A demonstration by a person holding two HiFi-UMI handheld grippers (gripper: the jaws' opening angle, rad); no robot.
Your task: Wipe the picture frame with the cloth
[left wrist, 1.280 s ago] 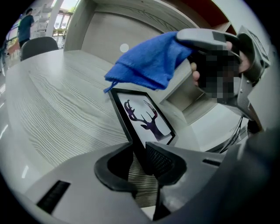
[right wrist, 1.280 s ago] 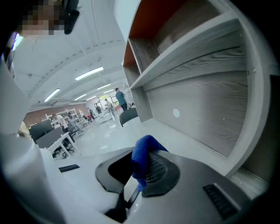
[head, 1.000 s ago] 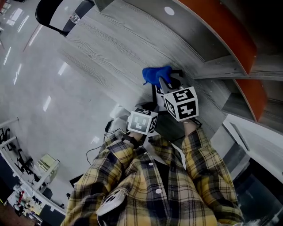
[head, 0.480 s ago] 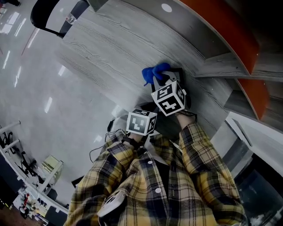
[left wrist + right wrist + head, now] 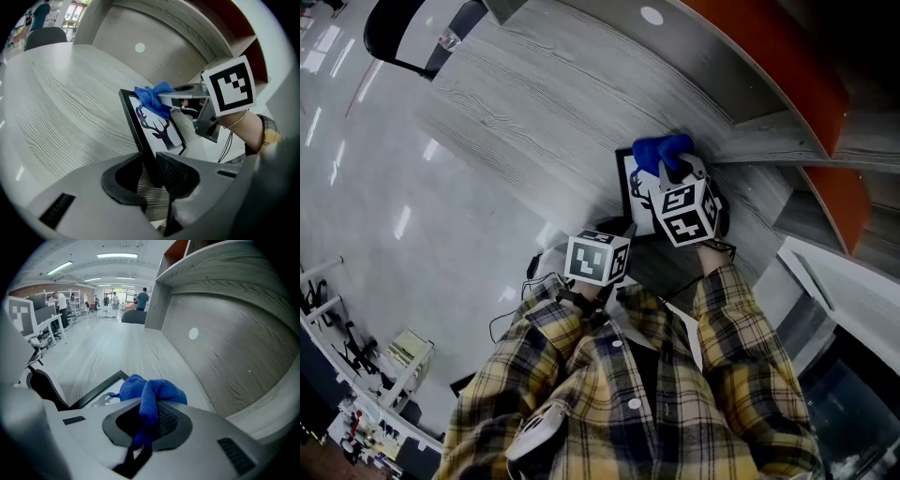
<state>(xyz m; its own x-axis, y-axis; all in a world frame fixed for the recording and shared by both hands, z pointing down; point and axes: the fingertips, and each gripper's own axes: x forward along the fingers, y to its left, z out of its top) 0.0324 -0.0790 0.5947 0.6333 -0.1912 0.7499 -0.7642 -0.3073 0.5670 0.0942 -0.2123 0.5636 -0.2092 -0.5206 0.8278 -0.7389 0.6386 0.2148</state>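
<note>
A black picture frame (image 5: pixel 140 122) with a dark deer silhouette on white stands tilted on the grey desk. My left gripper (image 5: pixel 151 166) is shut on its lower edge. A blue cloth (image 5: pixel 152 97) rests against the frame's top edge. In the right gripper view the blue cloth (image 5: pixel 150 392) is bunched between the jaws of my right gripper (image 5: pixel 147 413), which is shut on it, with the frame (image 5: pixel 96 389) below. From the head view the cloth (image 5: pixel 662 150) lies at the upper right corner of the frame (image 5: pixel 639 192), in front of the right gripper (image 5: pixel 670 169).
The wood-grain desk (image 5: pixel 534 103) ends at a curved back panel with a white round disc (image 5: pixel 652 16). A shelf with an orange back (image 5: pixel 787 75) rises to the right. A black chair (image 5: pixel 403 37) stands at the far left. Cables (image 5: pixel 534 272) hang by the desk's near edge.
My right gripper has carried the cloth rightward along the frame's top, from the left corner to the right corner. More of the picture shows now. The left gripper has stayed put.
</note>
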